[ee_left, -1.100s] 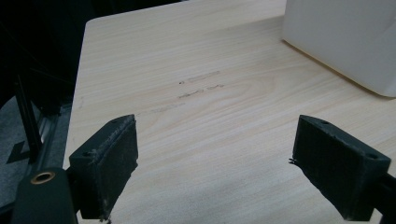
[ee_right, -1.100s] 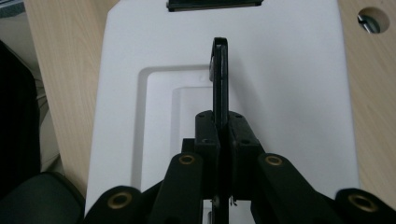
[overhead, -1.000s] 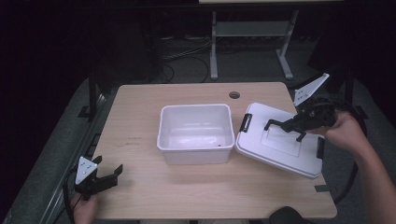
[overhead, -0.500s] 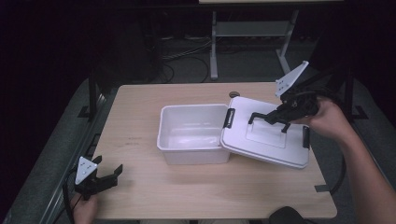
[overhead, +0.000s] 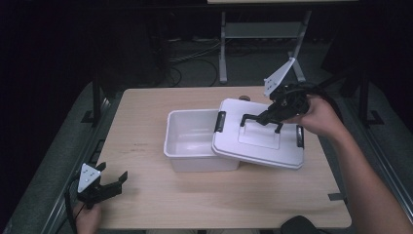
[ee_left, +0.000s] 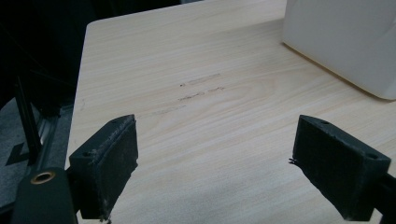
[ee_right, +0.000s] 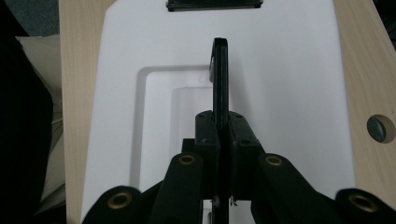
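Note:
A white lid (overhead: 258, 141) with a black handle (overhead: 263, 122) and black side clips hangs tilted, its left edge over the right rim of the open white bin (overhead: 195, 141). My right gripper (overhead: 272, 115) is shut on that handle, which stands up thin between the pads (ee_right: 219, 135) over the lid (ee_right: 280, 70). At the table's near left corner my left gripper (overhead: 114, 183) rests open, with bare wood between its fingers (ee_left: 112, 158). A corner of the bin (ee_left: 345, 42) shows far off in the left gripper view.
The wooden table (overhead: 146, 112) has a round cable hole (ee_right: 377, 129) near its far right edge. A metal stand (overhead: 224, 44) and cables lie on the dark floor behind. The person's right forearm (overhead: 360, 180) reaches in along the table's right side.
The right gripper has carried the lid leftward and a little upward, from flat on the table to overlapping the bin's right rim. The left gripper has stayed put.

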Demonstrator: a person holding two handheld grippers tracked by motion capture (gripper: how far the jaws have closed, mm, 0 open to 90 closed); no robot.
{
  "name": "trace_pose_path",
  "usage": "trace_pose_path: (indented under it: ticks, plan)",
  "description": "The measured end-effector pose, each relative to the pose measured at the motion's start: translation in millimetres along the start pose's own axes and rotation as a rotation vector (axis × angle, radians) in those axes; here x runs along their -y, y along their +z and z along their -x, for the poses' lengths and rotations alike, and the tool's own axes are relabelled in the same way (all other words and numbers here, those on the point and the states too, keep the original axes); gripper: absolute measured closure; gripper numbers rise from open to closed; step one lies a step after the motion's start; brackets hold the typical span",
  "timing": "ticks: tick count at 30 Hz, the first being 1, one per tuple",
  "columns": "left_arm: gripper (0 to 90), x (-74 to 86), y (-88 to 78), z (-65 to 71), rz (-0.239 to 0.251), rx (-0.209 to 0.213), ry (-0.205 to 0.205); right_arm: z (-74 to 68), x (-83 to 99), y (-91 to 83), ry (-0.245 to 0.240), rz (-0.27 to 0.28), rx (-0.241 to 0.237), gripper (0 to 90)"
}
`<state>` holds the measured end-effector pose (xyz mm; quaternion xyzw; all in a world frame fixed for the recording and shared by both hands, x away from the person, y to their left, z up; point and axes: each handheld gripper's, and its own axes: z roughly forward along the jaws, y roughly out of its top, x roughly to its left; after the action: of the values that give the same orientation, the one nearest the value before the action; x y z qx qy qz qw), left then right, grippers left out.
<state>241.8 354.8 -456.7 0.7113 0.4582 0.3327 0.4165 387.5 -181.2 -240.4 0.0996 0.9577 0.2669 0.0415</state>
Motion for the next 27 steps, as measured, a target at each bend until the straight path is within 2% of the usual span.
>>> trace_pose_path:
  ticks: [27]
  plan:
    - [13.4, -0.4, 1.4, 1.2, -0.003, 0.006, 0.007, 4.3, -63.2, 36.2, -0.093, -0.016, -0.048, 84.5]
